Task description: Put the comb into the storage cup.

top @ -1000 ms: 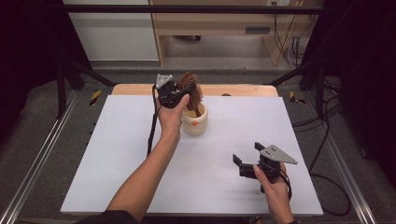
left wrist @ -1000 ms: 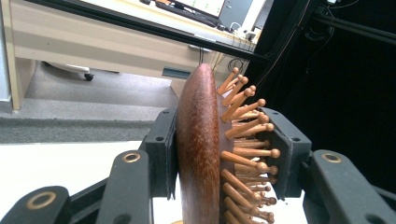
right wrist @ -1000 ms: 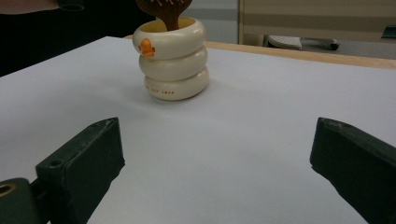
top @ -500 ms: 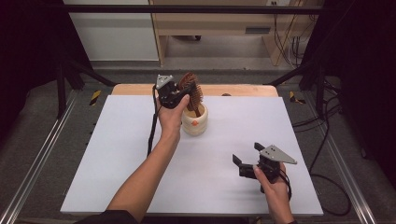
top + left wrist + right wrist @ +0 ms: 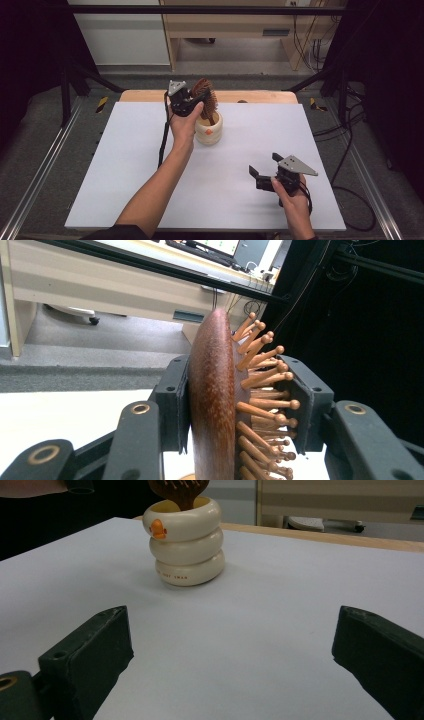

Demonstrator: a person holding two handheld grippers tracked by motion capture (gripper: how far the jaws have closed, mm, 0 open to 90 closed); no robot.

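Nothing has visibly changed from the earlier high-view frames: both hands, both grippers and the brush sit where they did a second ago. The left gripper is held above the far middle of the white table, its jaws clamped on the head of the brush. In the left gripper view one pad presses the smooth brown back of the head and the other bears on the tips of the wooden pins, with the head standing upright between them. The brush's handle runs down into the cup, a cream holder shaped like three stacked rings with a small orange mark on its top ring; whether the handle touches the cup's bottom cannot be told, since the inside is hidden. The cup stands upright on the table near the wooden far edge, just beside the left hand. The right gripper is low over the near right part of the table, well apart from the cup, with its jaws wide apart and nothing between them. In the right gripper view the bare table lies between the two black pads, and the cup stands farther off, to the upper left.
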